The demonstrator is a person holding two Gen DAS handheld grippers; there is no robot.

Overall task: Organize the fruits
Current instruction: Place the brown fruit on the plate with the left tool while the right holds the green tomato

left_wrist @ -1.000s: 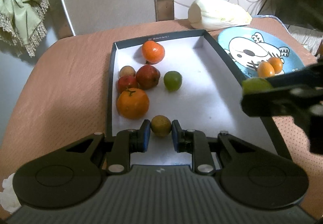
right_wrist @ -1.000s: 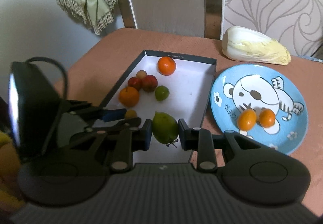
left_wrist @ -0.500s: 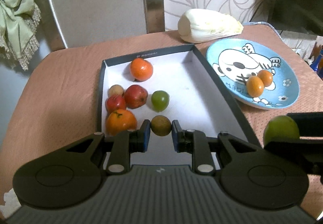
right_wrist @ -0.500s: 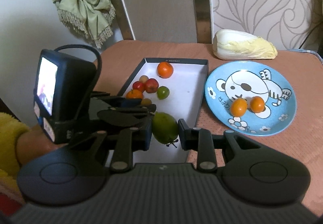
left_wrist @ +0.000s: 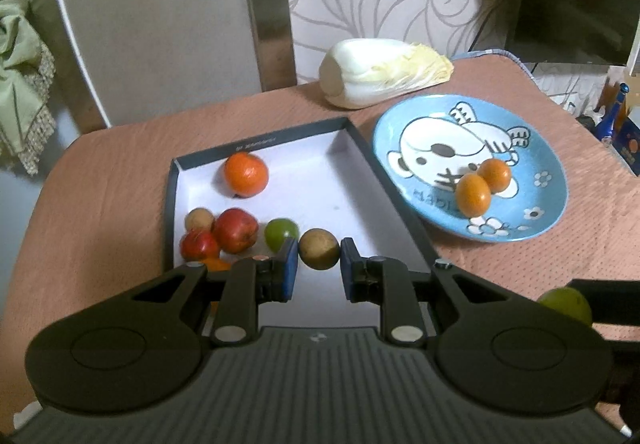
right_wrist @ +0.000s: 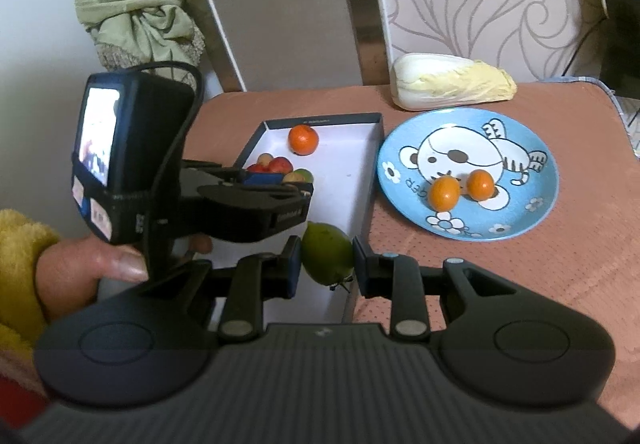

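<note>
Both tongs have risen and drawn back from the box [left_wrist: 172,204] over the last second, each carrying a fruit. The left tongs [left_wrist: 319,266] are closed on a small brownish-green fruit [left_wrist: 319,254], held above the box's near end. Just beyond and to their left lie the remaining fruits, among them a green lime [left_wrist: 281,234]. The right tongs [right_wrist: 325,264] are clamped on a larger green fruit [right_wrist: 327,258], which now hangs over the box's near right wall. The blue plate [right_wrist: 536,164], holding two small oranges [right_wrist: 443,193], lies ahead and to the right of both tongs. The lift suggests both fruits are headed for the plate, so the sorting looks well under way.
</note>
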